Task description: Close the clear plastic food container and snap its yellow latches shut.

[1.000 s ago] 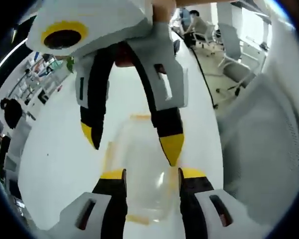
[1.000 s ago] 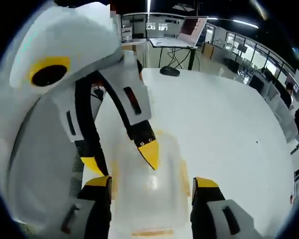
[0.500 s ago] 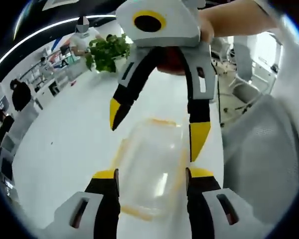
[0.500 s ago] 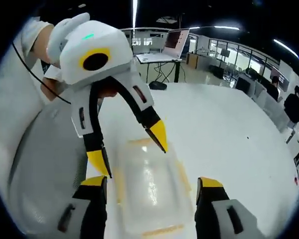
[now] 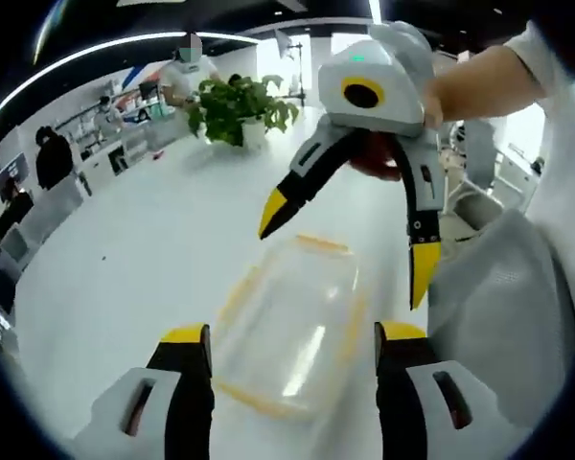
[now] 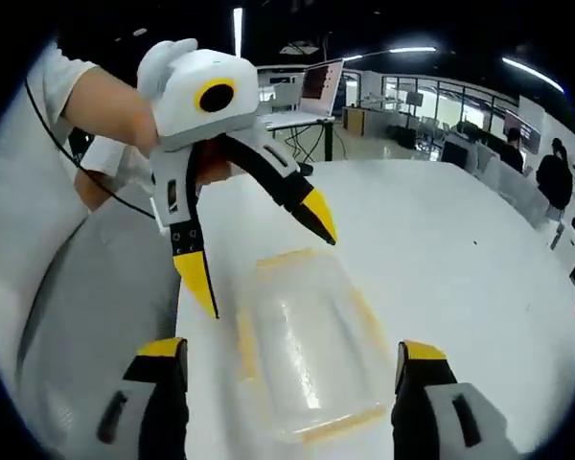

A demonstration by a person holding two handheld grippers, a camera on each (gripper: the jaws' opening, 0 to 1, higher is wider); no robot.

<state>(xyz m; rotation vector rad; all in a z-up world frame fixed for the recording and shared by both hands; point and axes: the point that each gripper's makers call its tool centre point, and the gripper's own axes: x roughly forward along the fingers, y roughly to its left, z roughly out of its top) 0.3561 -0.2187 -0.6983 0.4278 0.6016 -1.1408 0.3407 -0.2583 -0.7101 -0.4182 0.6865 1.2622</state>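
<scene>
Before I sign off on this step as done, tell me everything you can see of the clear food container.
The clear plastic food container is a rounded rectangle with its lid on, lying flat on the white table. Yellow latches run along all four edges and look folded down, though blur hides whether they are snapped. Both claws are open and hang above it, the left claw and the right claw; neither touches it.

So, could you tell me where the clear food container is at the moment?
The clear food container lies flat on the white table, between the two open grippers, left gripper and right gripper; a grey chair stands beside the table edge.
</scene>
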